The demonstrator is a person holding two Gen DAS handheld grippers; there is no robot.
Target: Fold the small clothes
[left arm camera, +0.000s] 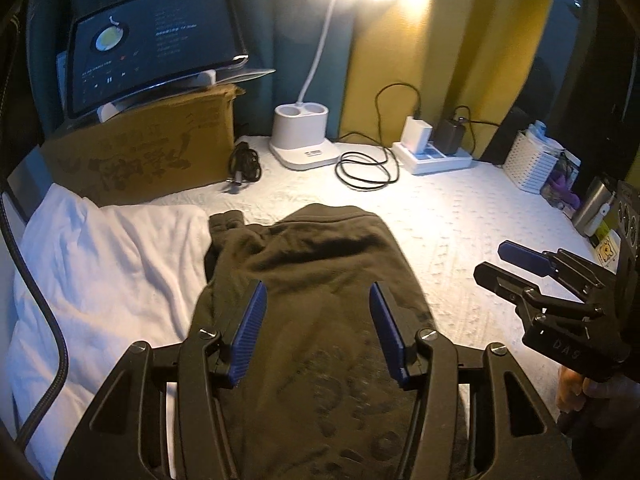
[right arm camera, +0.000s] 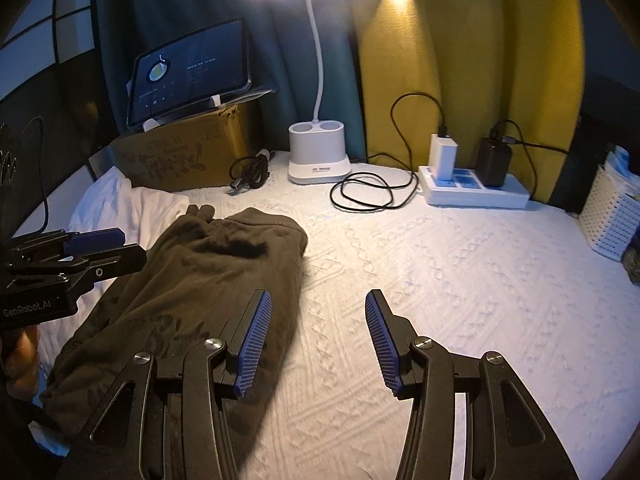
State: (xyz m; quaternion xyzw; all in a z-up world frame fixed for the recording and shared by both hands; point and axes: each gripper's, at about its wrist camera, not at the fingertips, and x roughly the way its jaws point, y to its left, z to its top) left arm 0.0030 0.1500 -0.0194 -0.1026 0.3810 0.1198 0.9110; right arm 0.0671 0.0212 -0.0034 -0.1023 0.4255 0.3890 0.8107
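A dark olive garment (left arm camera: 316, 280) lies folded lengthwise on the white quilted bed cover (left arm camera: 460, 216), with a faint print on its near part. My left gripper (left arm camera: 318, 300) hovers above it, open, with nothing between its blue pads. The same garment (right arm camera: 200, 276) sits left of centre in the right wrist view. My right gripper (right arm camera: 318, 308) hangs open over the garment's right edge and the bare cover (right arm camera: 440, 280), holding nothing. Each gripper shows in the other's view: the right gripper (left arm camera: 496, 260) at the right edge, the left gripper (right arm camera: 108, 246) at the left edge.
A white cloth (left arm camera: 100, 264) lies left of the garment. Along the back stand a cardboard box (left arm camera: 160, 148) with a tablet (left arm camera: 156, 44) on it, a white lamp base (left arm camera: 302, 136), coiled black cables (left arm camera: 366, 168) and a power strip (left arm camera: 436, 156). A white slatted basket (left arm camera: 528, 164) stands at the right.
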